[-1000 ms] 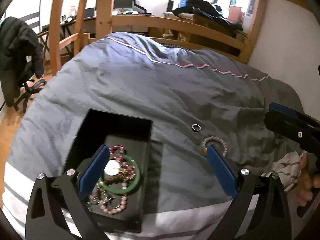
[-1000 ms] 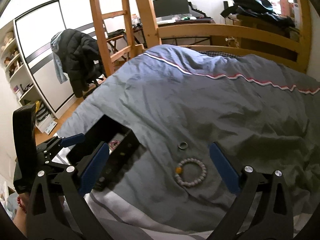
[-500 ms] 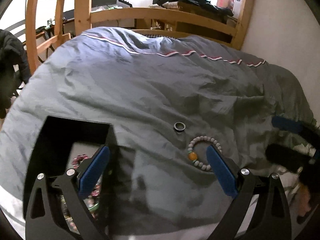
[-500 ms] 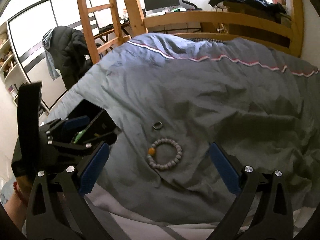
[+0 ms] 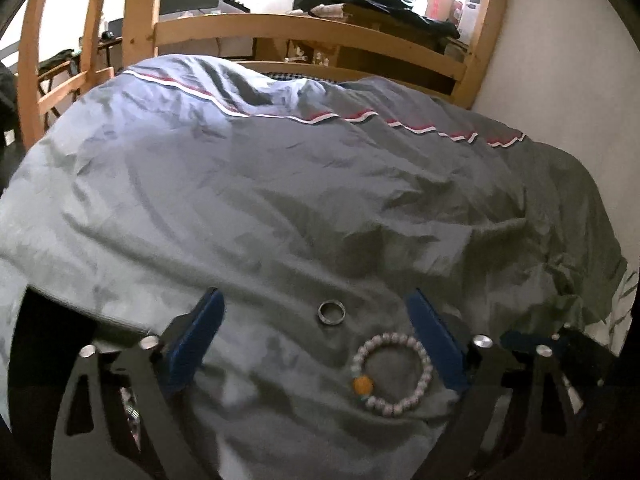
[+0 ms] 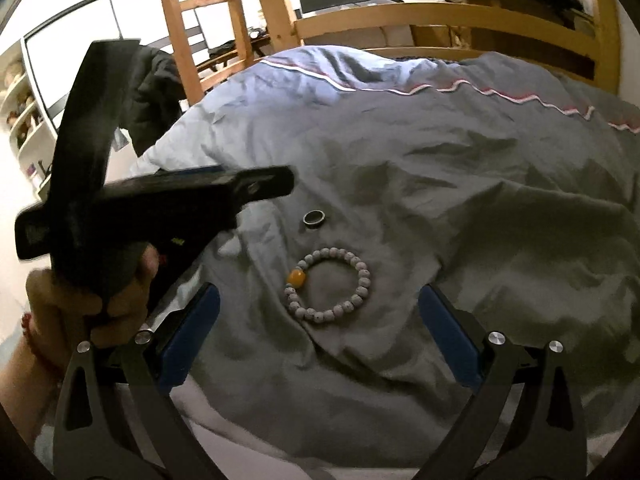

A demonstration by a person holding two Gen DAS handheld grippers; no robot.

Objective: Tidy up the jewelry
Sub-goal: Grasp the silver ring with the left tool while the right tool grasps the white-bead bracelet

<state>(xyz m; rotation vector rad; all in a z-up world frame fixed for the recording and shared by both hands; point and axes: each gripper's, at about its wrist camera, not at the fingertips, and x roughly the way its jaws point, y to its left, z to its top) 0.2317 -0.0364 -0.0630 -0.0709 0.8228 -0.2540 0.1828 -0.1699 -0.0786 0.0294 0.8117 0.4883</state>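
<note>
Only the right wrist view shows the hand (image 6: 86, 296) carrying the closing, empty left claw (image 5: 316, 334), while the right claw (image 6: 318, 334) gapes wide above the beaded bracelet (image 6: 328, 284) and ring (image 6: 313, 218) on the bed's duvet (image 6: 460, 200).

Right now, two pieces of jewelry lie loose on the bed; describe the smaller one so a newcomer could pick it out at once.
On the grey duvet, near its front edge, lies a beaded bracelet with one orange bead. Just beyond it, apart from it, sits the ring: one small plain dark metal band with no beads.
</note>
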